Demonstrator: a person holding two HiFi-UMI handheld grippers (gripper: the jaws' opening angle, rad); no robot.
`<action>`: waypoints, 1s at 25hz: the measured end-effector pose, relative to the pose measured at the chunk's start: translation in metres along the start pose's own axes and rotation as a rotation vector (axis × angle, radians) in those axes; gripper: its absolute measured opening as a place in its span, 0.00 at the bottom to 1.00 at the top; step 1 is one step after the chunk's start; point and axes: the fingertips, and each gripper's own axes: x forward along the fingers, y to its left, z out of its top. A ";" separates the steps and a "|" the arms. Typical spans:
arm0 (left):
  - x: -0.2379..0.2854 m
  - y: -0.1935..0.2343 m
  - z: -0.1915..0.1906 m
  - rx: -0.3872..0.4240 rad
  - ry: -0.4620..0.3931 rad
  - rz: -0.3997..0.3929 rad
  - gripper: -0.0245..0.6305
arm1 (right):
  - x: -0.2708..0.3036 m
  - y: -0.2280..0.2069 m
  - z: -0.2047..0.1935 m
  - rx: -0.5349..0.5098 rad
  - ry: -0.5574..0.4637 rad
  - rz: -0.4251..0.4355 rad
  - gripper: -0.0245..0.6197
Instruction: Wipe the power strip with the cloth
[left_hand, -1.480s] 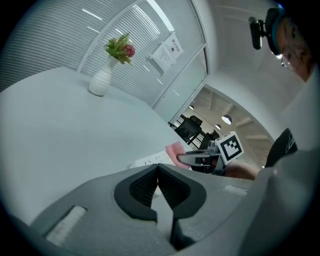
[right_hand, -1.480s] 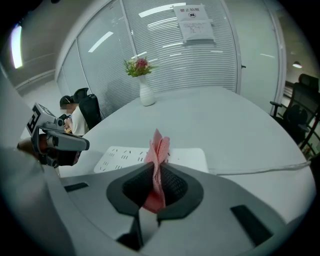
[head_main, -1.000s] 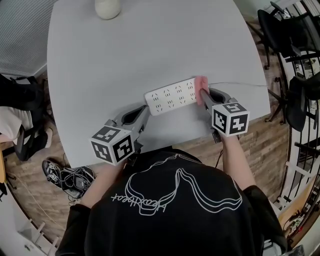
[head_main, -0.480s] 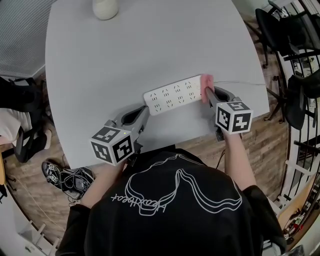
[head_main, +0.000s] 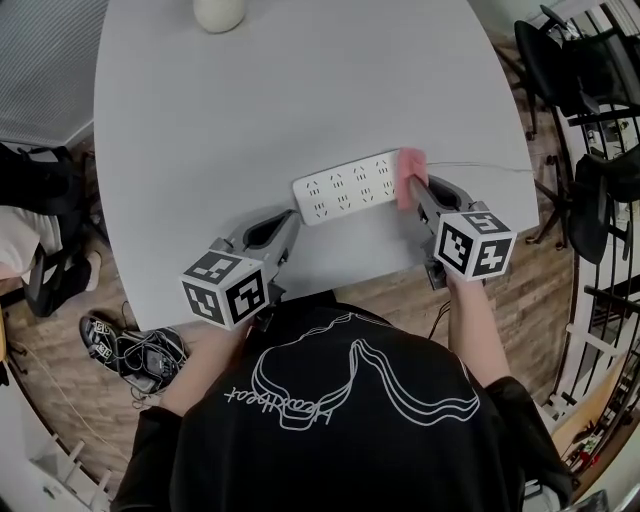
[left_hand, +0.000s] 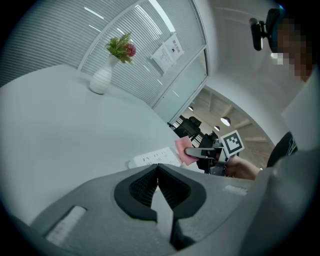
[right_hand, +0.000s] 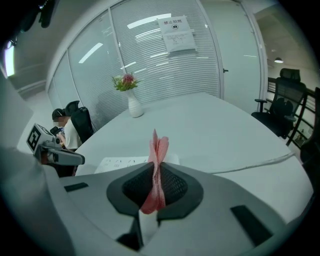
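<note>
A white power strip (head_main: 345, 189) lies on the grey table (head_main: 280, 90) near its front edge; it also shows as the power strip (left_hand: 152, 159) and the power strip (right_hand: 122, 162). My right gripper (head_main: 410, 185) is shut on a folded pink cloth (head_main: 407, 175), held upright at the strip's right end; the cloth (right_hand: 156, 170) sticks up between the jaws. My left gripper (head_main: 290, 222) is shut with nothing in it, just in front of the strip's left end. The strip's thin cord (head_main: 470, 167) runs off to the right.
A white vase (head_main: 219, 12) stands at the table's far side; the vase (left_hand: 102, 77) holds flowers. Black chairs (head_main: 570, 60) stand to the right of the table. A shoe and cables (head_main: 135, 350) lie on the wooden floor at the left.
My right gripper with the cloth has slid rightward along the strip to its right end and drawn back a little. The left gripper has stayed in place.
</note>
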 end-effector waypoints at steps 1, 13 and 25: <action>-0.002 0.000 0.000 -0.003 -0.003 0.004 0.06 | 0.000 0.006 0.002 -0.002 -0.004 0.017 0.10; -0.038 0.018 -0.016 -0.042 -0.031 0.051 0.06 | 0.030 0.114 0.006 -0.096 -0.002 0.228 0.10; -0.059 0.028 -0.024 -0.052 -0.032 0.074 0.06 | 0.054 0.168 -0.014 -0.149 0.060 0.312 0.10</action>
